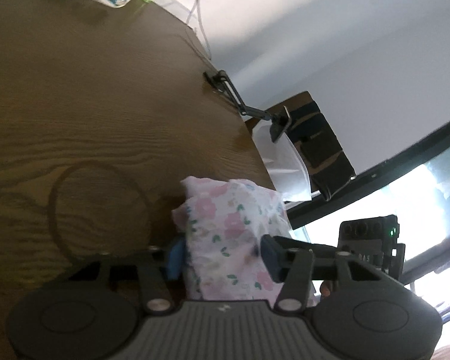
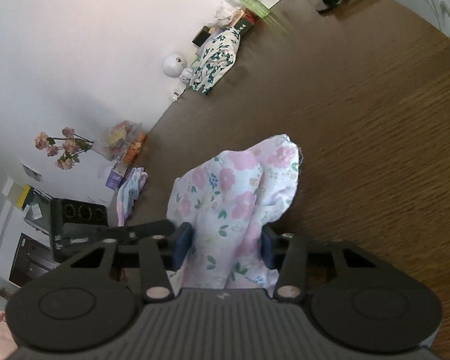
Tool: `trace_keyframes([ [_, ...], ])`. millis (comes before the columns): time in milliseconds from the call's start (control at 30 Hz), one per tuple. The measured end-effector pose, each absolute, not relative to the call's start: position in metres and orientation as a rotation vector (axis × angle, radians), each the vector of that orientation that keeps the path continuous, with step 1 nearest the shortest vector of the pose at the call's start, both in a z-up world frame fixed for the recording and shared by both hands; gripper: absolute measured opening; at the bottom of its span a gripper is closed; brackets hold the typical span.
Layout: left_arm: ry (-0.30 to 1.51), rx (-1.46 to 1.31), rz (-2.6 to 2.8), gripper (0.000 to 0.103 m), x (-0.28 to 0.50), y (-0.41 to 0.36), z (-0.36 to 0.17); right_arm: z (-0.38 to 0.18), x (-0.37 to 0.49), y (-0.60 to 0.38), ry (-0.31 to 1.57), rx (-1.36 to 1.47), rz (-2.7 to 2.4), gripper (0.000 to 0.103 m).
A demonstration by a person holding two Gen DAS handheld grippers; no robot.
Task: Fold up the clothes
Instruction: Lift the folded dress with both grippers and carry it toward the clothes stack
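Gripping: pink-flowered garment (image 2: 234, 198), bunched, above the brown counter (image 2: 375, 120).
Left hand-held gripper (image 1: 222, 258): my blue pads (image 1: 174, 258) pinch a fold of the cloth.
Right hand-held gripper (image 2: 225, 247): narrowed, cloth squeezed between both pads.
Garment place: near my edge of the counter, a rounded lobe hanging forward past my right fingers.
Teal-flowered garment (image 2: 216, 60): heaped at the counter's far edge, well apart.
Black clamp arm (image 1: 240, 99): fixed on the counter's side edge.

Black camera block (image 1: 372, 252) beside the window: pale characters reading roughly "DA5", blurred. No other text can be read.
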State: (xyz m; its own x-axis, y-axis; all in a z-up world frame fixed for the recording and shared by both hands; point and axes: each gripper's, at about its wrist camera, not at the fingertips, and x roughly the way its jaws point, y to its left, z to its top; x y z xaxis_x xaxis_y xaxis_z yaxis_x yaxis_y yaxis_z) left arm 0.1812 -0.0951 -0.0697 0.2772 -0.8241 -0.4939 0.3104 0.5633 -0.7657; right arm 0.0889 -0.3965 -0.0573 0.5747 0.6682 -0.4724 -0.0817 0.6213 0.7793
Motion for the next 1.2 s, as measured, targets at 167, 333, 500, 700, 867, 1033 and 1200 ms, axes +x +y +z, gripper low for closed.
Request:
trace_keyframes([
  [167, 1.011, -0.599, -0.819, 0.036, 0.183, -0.097, -0.073, -0.06, 0.091, -0.395, 0.856, 0.804, 0.482, 0.04],
  [333, 0.997, -0.59, -0.82, 0.036, 0.183, -0.099, -0.073, -0.062, 0.091, -0.395, 0.85, 0.817, 0.465, 0.034],
  [500, 1.007, -0.583, -0.806, 0.019, 0.182, -0.103, -0.076, -0.062, 0.089, -0.391, 0.842, 0.818, 0.449, 0.019],
  [700, 0.965, -0.622, -0.822, 0.017, 0.176, -0.094, -0.069, -0.043, 0.083, -0.382, 0.79, 0.781, 0.456, 0.015],
  [867, 0.915, -0.633, -0.83, 0.016, 0.169, -0.083, -0.056, -0.028, 0.083, -0.374, 0.761, 0.764, 0.468, 0.015],
  [1033, 0.859, -0.629, -0.821, 0.016, 0.165, -0.068, -0.039, -0.009, 0.087, -0.359, 0.733, 0.723, 0.487, 0.015],
  [1200, 0.779, -0.607, -0.798, 0.016, 0.164, -0.048, -0.011, 0.018, 0.103, -0.341, 0.692, 0.668, 0.521, 0.015],
])
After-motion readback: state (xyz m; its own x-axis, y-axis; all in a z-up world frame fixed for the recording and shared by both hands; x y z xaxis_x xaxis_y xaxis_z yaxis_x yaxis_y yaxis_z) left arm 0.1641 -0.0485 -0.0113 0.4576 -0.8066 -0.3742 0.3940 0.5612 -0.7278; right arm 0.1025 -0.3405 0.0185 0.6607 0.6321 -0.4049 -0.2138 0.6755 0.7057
